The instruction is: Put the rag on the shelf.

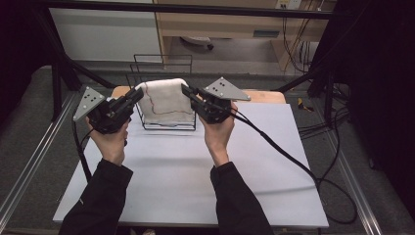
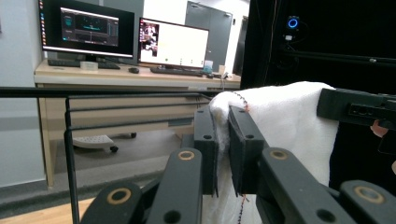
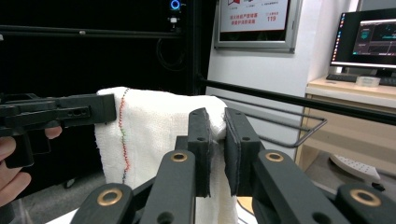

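So the white towel [image 1: 164, 100] is draped over a black wire rack [image 1: 161, 68] sitting at the far edge of the worktop [image 1: 195, 171]. The person's got a claw on each top corner of it: the left claw [image 1: 138, 93] is clamped on the towel's left end, and the right claw [image 1: 187, 91] is pinching the right end the same way. The gripper views show cloth squeezed between both pairs of jaws. There's coloured stitching running down the towel's side. Both hands are held up above the worktop.
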Action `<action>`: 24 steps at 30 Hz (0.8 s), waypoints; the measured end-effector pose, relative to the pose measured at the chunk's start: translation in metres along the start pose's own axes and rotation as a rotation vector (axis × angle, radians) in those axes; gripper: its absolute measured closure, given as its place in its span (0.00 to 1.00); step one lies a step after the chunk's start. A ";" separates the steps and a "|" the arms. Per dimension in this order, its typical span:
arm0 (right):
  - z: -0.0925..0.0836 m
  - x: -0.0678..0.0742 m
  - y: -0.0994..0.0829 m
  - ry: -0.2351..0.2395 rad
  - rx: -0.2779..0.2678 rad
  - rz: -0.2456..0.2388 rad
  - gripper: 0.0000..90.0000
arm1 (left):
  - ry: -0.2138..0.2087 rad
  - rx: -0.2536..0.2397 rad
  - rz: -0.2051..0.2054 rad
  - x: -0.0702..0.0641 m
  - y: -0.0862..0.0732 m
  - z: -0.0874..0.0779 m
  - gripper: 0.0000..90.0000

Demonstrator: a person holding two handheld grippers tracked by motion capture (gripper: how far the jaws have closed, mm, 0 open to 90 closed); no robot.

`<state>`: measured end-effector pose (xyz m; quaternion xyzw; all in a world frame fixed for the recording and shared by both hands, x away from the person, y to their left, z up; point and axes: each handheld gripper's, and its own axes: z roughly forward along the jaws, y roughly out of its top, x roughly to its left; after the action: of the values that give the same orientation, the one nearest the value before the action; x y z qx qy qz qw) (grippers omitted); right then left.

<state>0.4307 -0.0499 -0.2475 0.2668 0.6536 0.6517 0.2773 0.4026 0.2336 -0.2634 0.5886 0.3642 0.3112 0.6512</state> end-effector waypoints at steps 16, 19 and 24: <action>0.018 -0.005 0.017 -0.006 -0.018 -0.009 0.91 | 0.030 -0.026 0.005 0.010 0.019 0.009 0.91; 0.021 -0.005 0.021 -0.008 -0.020 -0.010 0.91 | 0.034 -0.030 0.008 0.012 0.023 0.011 0.91; 0.027 -0.006 0.029 -0.011 -0.028 -0.025 0.91 | 0.043 -0.042 0.005 0.016 0.032 0.014 0.91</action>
<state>0.4533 -0.0346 -0.2183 0.2581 0.6461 0.6559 0.2927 0.4237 0.2427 -0.2330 0.5691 0.3700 0.3328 0.6546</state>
